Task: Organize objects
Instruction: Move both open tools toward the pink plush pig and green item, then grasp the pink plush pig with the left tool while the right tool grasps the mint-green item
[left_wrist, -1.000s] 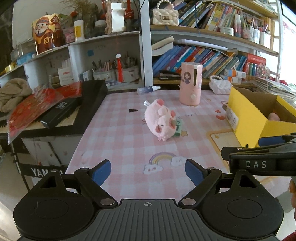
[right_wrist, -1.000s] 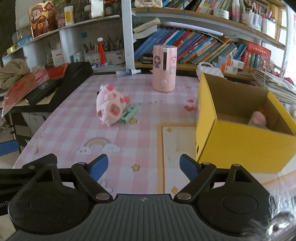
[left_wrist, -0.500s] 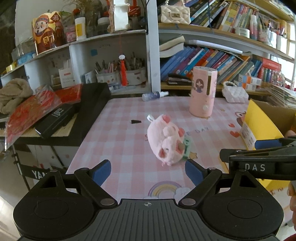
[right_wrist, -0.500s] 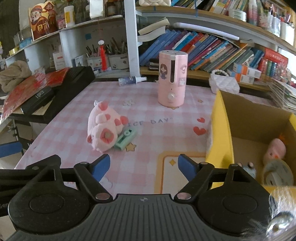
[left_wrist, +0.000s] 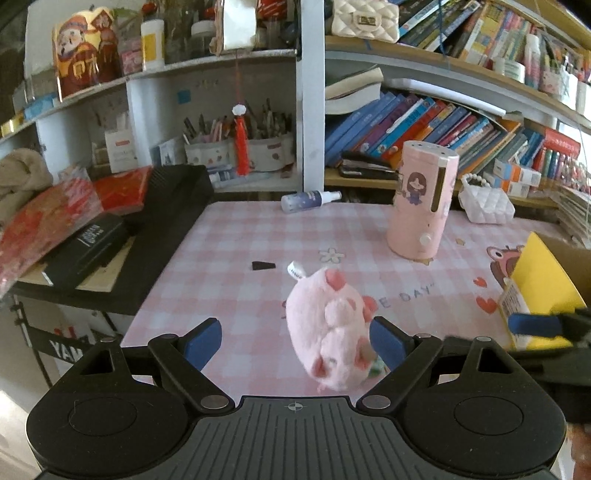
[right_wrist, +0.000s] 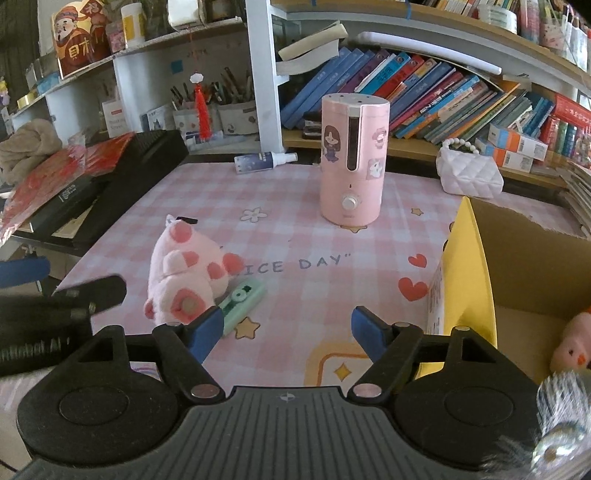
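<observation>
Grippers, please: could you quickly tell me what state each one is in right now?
Left gripper: open, empty, pink plush pig between its fingers.
Right gripper: open, holding nothing.

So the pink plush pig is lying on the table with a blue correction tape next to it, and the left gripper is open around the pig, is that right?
Not quite: the correction tape is mint green, not blue, as the right wrist view shows. The rest holds: the pink plush pig lies on the table, the tape touching it, and the left gripper is open around the pig.

pink plush pig (left_wrist: 328, 330) on its side on the checked mat, touching a mint green case (right_wrist: 242, 302); yellow box (right_wrist: 476, 280) open at right, holding a small plush (right_wrist: 570, 347).
</observation>
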